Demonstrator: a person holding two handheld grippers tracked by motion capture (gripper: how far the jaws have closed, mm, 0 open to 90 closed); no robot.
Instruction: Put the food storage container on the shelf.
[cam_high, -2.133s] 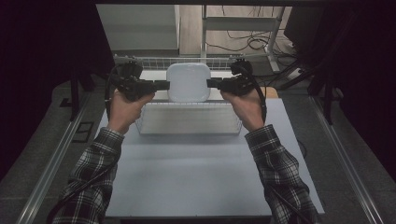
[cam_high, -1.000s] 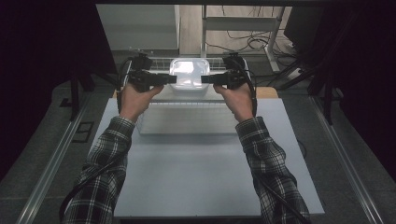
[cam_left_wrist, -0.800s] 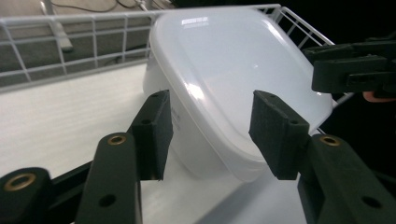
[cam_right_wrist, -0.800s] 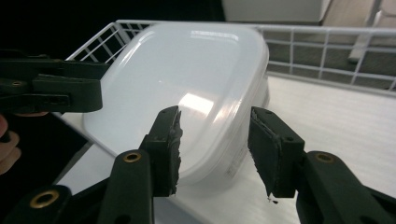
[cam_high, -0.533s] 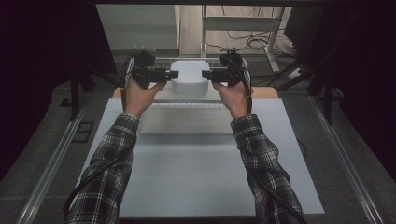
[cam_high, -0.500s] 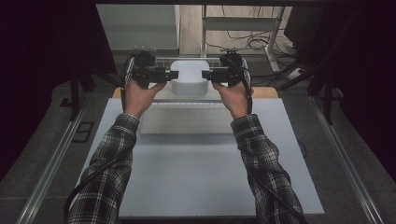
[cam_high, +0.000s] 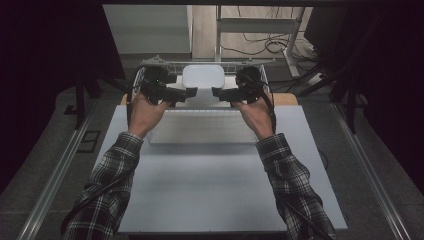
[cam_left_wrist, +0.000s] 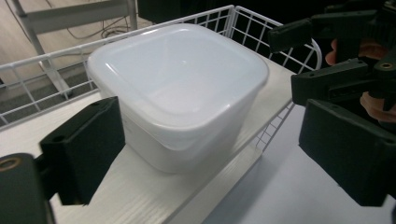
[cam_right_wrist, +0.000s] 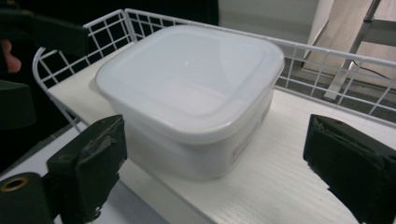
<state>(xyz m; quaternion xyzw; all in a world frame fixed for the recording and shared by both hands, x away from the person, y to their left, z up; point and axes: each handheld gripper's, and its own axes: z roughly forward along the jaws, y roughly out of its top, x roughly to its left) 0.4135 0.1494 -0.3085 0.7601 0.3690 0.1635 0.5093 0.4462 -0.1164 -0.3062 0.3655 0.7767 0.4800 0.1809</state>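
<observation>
A white square lidded container (cam_high: 202, 78) stands on the white wooden shelf (cam_left_wrist: 140, 196) inside a wire basket (cam_high: 165, 63) at the far end of the table. My left gripper (cam_high: 191, 92) is just in front of the container's left corner, open and holding nothing. Facing it, my right gripper (cam_high: 216, 93) is open at the right corner. In the left gripper view the container (cam_left_wrist: 177, 88) lies between and beyond my wide-apart jaws, with the right gripper (cam_left_wrist: 292, 63) at the upper right. The right gripper view has the container (cam_right_wrist: 187, 88) untouched ahead of its jaws.
A flat white ribbed tray (cam_high: 202, 127) lies on the table (cam_high: 210, 185) just in front of the basket, under my hands. The basket's wire walls (cam_right_wrist: 327, 60) rise behind and beside the container. Cables and a metal frame (cam_high: 260, 25) are on the floor beyond.
The container, carried between both grippers above the tray, was moved forward and set on the basket's shelf. Both grippers have let go and drawn back slightly toward the person.
</observation>
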